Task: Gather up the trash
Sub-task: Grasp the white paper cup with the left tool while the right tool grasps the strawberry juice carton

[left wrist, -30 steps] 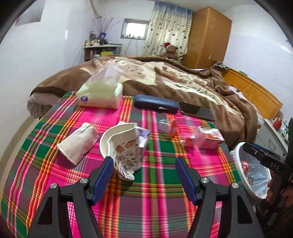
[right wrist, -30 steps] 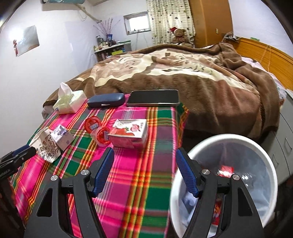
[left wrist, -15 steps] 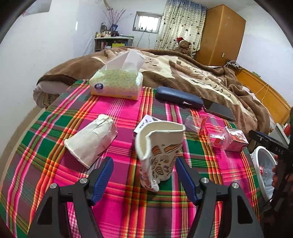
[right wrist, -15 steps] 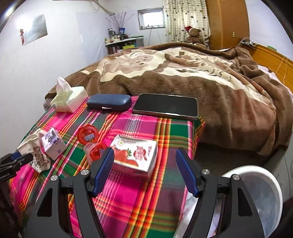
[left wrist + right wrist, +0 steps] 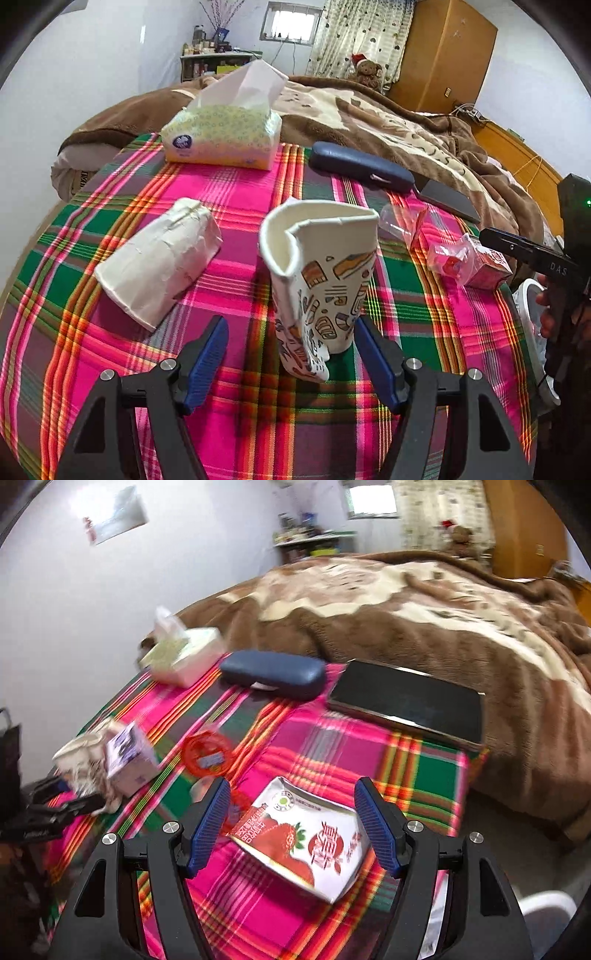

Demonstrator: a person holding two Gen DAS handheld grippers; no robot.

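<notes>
A crushed patterned paper cup (image 5: 321,284) stands on the plaid tablecloth (image 5: 240,199), just ahead of my open left gripper (image 5: 291,354), between its fingers. A flattened white paper cup (image 5: 159,262) lies to its left. My right gripper (image 5: 293,827) is open around a strawberry milk carton (image 5: 306,842) lying near the table's right edge; the carton also shows in the left wrist view (image 5: 487,267). A red-and-clear plastic wrapper (image 5: 207,755) and a small purple-white carton (image 5: 129,757) lie further left. The white trash bin (image 5: 532,325) stands beside the table.
A tissue pack (image 5: 225,136), a blue glasses case (image 5: 362,171) and a dark tablet (image 5: 410,705) lie along the far table edge against the brown-blanketed bed (image 5: 424,602). A wooden wardrobe (image 5: 439,55) stands at the back.
Both grippers moved forward. The left closed in on the patterned cup. The right swung from the bin over the table and now brackets the strawberry carton.
</notes>
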